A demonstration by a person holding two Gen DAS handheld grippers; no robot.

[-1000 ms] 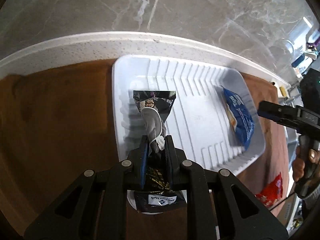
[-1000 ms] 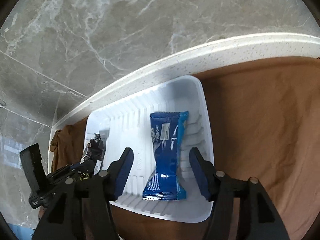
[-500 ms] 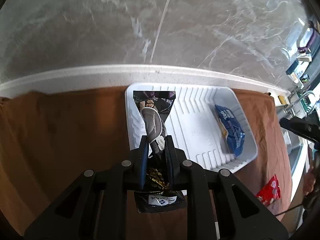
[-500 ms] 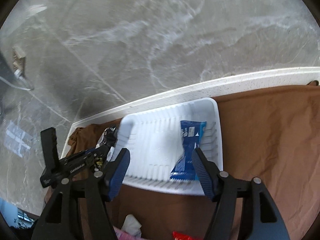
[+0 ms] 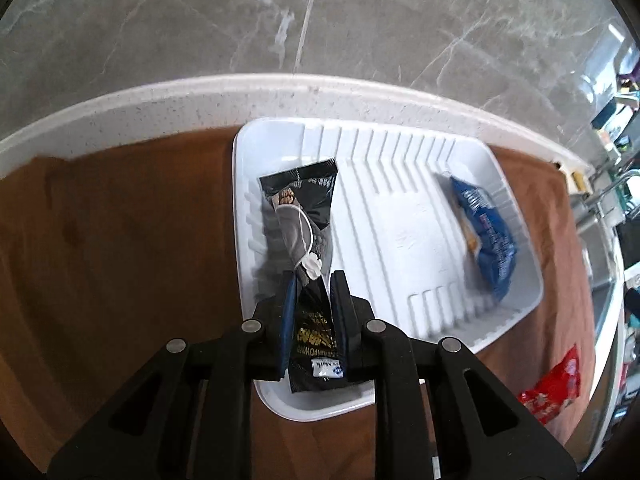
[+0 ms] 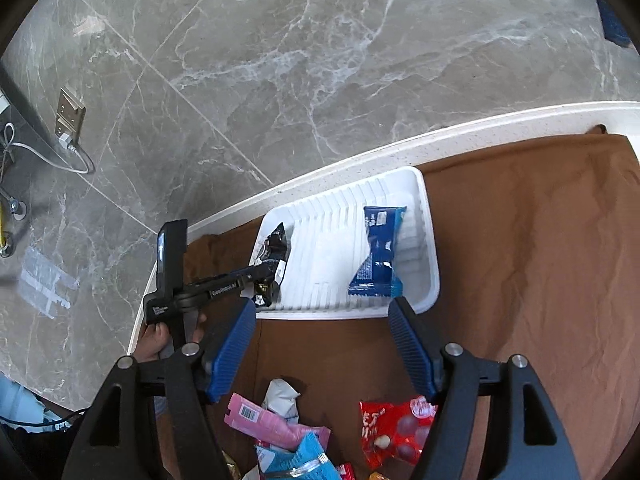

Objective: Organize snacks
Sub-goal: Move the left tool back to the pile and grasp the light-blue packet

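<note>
Black snack packet [image 5: 306, 216]: a sealed foil-film pouch, long and narrow, judged light, thin and crinkly. The left gripper [image 5: 313, 300] pinches it with both fingers closed on its lower half, the printed tail sticking out behind the grip. Its far end hangs over or rests in the left end of the white tray [image 5: 400, 240]; contact with the ribs cannot be told. The slick film is likely to slide if the pinch loosens. Contents are likely brittle, so a firm hold on the flat seal or the narrow waist suits it better than a squeeze on the filled middle.

Blue snack packet [image 6: 378, 250]: a pillow-type wrapper, soft and light by the look of it, lying flat at the right end of the tray, well apart from the black one. Best taken at a crimped end.

Right gripper [image 6: 322, 344]: fingers spread wide and empty, held above the brown cloth [image 6: 540, 280] just short of the tray's near rim.

Loose stock, near edge of the right wrist view: red packet [image 6: 394, 432], pink packet [image 6: 272, 426], white wrapper [image 6: 282, 398], light blue packet [image 6: 298, 460]. All film-wrapped, presumably light and easily crushed, piled partly overlapping; lift each by a free edge.
</note>
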